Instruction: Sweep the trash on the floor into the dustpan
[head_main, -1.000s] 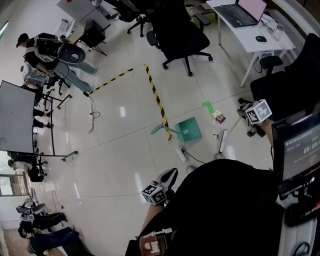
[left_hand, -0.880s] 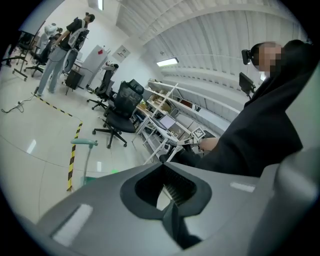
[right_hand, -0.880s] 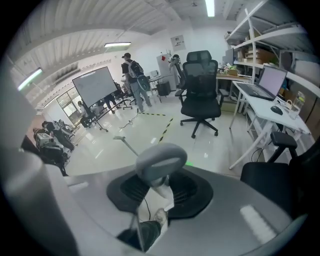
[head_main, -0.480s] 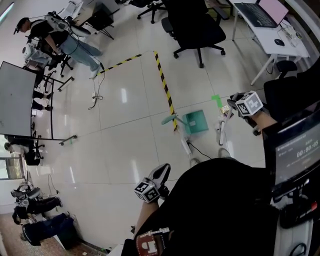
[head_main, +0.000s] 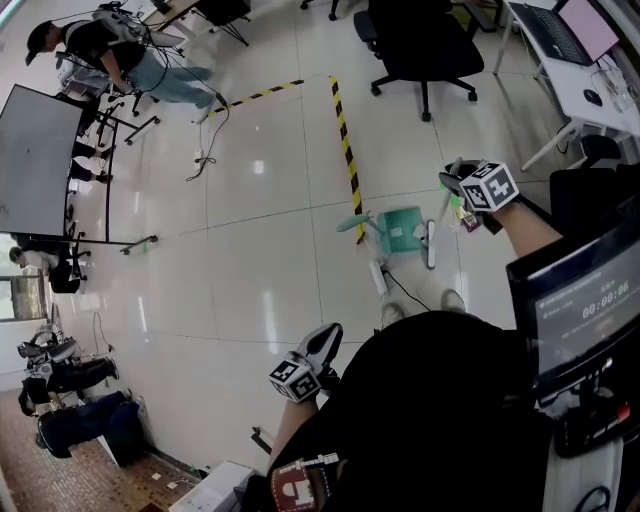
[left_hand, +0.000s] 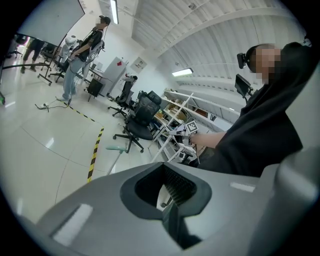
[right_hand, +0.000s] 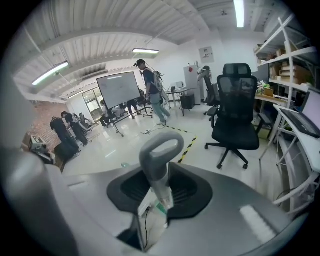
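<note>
A green dustpan (head_main: 404, 229) lies on the pale floor with its teal handle (head_main: 351, 222) pointing left. The same handle (left_hand: 116, 148) shows in the left gripper view. My right gripper (head_main: 453, 183) hovers just right of the pan and is shut on the grey loop-ended broom handle (right_hand: 159, 152). The white broom (head_main: 432, 244) reaches down to the floor beside the pan. A small purple and yellow piece of trash (head_main: 467, 217) lies under the right gripper. My left gripper (head_main: 327, 339) hangs low near my body, jaws together, holding nothing.
A white power strip (head_main: 378, 277) with a black cable lies in front of the pan. Yellow-black tape (head_main: 346, 150) runs across the floor. A black office chair (head_main: 425, 45) and a white desk (head_main: 585, 75) stand behind. People stand by a whiteboard (head_main: 35, 160) at far left.
My right gripper has swung left with the broom, from the right edge to beside the dustpan. The broom end has come close to the pan. My left gripper has hardly moved.
</note>
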